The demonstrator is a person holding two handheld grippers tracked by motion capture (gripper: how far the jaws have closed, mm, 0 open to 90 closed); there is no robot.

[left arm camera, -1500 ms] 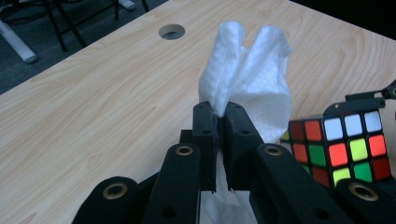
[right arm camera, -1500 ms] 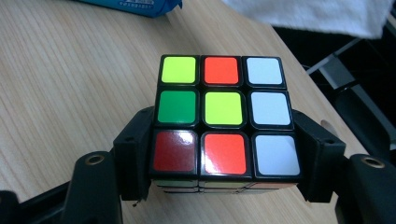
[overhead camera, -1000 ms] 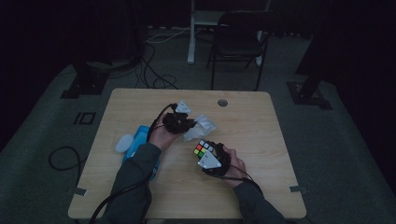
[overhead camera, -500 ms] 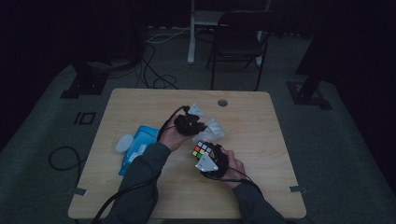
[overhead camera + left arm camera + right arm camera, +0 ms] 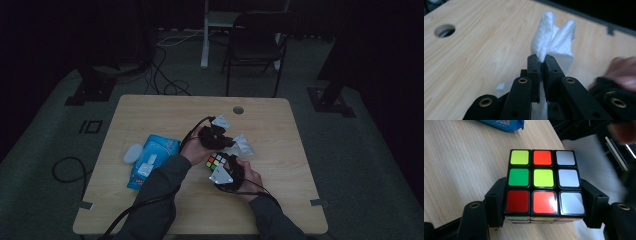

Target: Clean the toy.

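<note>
Nearest the person in the high view, the right gripper (image 5: 220,162) sits at the middle of the wooden table (image 5: 280,200), its jaws clamped on the two sides of a colour cube (image 5: 216,161) that it holds just above the tabletop. In the right gripper view the cube (image 5: 543,183) faces the camera with a black jaw pressed against each flank; its upper face shows yellow, red and white squares in the far row, green, yellow and white in the middle row, and red, red and white in the near row. Just beyond the cube in the high view, the left gripper (image 5: 232,141) is pinched nearly closed on a crumpled white tissue (image 5: 243,145), which hangs beside the cube, close to its far side. The left gripper view shows the two black jaws pressed together with the tissue (image 5: 554,42) squeezed between them, its folds standing up past the tips and more of it trailing below them. To the person's left on the table lies a blue pack of wipes (image 5: 152,159), with a small white oval object (image 5: 133,153) just beside it, both well apart from the grippers. Farther off, near the table's far edge, is a round cable hole (image 5: 238,110), and beyond the table a dark chair (image 5: 255,47) stands on the floor
</note>
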